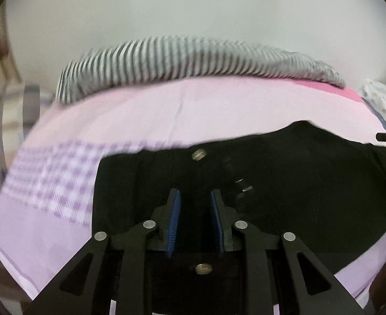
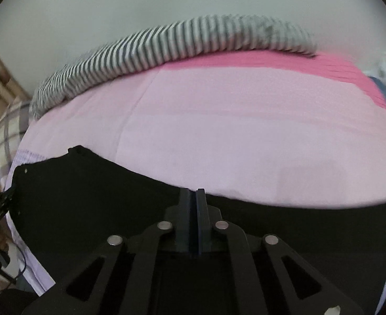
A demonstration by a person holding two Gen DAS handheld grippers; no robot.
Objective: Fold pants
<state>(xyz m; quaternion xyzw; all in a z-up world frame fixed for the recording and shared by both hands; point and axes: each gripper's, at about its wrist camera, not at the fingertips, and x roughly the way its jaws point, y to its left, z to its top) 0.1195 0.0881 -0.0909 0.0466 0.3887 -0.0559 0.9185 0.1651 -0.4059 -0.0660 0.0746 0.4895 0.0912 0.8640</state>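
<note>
Closest to me are my own fingers. My left gripper (image 1: 195, 197) has its blue pads (image 1: 175, 215) a narrow gap apart, poised over the black pants (image 1: 284, 183) just on the near side of the brass waist button (image 1: 199, 155). I can't tell whether any cloth is pinched between them; the gap looks dark and bare. My right gripper (image 2: 193, 197) has its pads pressed together at the far edge of the pants (image 2: 87, 197), and whether a fold of fabric is caught there is hidden by the black on black.

The pants lie flat on the pink bedsheet (image 2: 219, 131), waist end towards the left gripper, well short of the striped blanket (image 1: 193, 57) along the far side of the bed.

As I judge it, I am taking hold of the far edge to start a fold. To do that well, both grips should catch every layer at the same depth, then lift together and level so the edge stays straight and the zipper (image 1: 242, 187) area doesn't bunch.

Count: one pair of pants, one button, two grippers, one striped blanket, one checked pillow (image 2: 6, 136).
</note>
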